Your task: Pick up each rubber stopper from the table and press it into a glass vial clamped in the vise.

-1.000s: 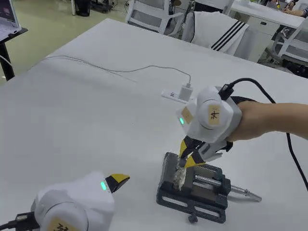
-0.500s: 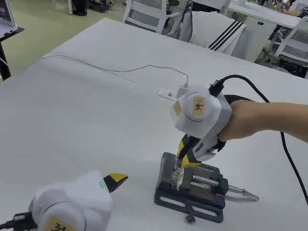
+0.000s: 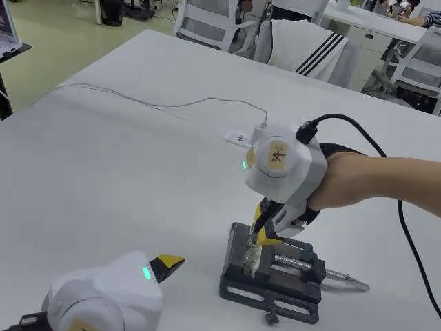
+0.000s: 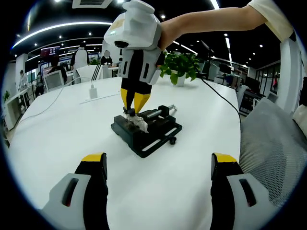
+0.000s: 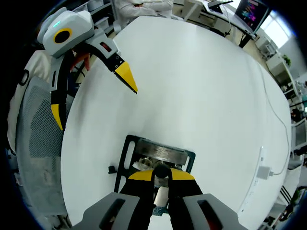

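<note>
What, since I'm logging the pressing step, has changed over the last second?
The right gripper has swung its body leftward in the head view and now stands more upright over the vise. Its tips stayed at the top of the glass vial, shut on the rubber stopper. Nothing was taken or let go. The left gripper stayed open and low; vise and vial did not move.

Head view looks down; gripper views (right nearest) share the vise point(image 3: 289, 289)

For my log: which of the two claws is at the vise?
The right claw, its jaws pinched on a dark stopper above the vise; the left claw stands open, apart.
</note>
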A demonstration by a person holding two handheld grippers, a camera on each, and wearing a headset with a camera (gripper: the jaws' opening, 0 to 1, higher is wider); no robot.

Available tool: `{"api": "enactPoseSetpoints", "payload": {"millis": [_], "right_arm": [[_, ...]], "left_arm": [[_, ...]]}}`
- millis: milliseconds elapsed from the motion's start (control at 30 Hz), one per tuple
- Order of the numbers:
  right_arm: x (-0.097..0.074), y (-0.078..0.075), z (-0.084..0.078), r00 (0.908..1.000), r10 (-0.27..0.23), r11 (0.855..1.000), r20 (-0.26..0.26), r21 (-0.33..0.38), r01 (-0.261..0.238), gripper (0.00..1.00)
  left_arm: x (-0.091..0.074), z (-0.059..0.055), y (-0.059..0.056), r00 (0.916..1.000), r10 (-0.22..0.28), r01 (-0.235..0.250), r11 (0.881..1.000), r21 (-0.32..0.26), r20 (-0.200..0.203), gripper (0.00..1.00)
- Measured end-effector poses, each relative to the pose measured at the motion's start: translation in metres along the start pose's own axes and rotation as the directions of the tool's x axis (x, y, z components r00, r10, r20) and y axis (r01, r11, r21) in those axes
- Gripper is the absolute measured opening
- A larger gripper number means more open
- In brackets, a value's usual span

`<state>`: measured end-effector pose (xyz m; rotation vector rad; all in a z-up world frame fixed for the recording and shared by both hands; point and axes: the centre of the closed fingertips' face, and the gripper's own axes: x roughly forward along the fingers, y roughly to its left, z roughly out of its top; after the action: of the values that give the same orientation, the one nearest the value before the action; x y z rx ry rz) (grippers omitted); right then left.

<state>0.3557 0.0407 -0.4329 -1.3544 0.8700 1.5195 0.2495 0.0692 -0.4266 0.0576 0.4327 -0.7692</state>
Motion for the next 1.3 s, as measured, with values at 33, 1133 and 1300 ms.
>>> {"api": "enactPoseSetpoints", "payload": {"millis": [33,1133,1300], "right_arm": [[0.000,0.000,0.000,1.0000,-0.002,1.000,0.006,0.006,0.002,0.06],[-0.015,-0.006,0.003,0.9962,0.022,0.999,0.084,0.025,-0.024,0.06],[-0.011,-0.006,0.004,0.9952,0.027,0.998,0.094,0.047,-0.032,0.02]], "left_arm": [[0.000,0.000,0.000,1.0000,-0.002,0.002,1.000,0.002,-0.001,0.88],[-0.003,-0.002,0.006,0.9999,0.006,-0.006,1.000,0.008,-0.015,0.87],[-0.004,-0.003,0.008,0.9998,0.009,-0.009,1.000,0.007,-0.018,0.87]]}}
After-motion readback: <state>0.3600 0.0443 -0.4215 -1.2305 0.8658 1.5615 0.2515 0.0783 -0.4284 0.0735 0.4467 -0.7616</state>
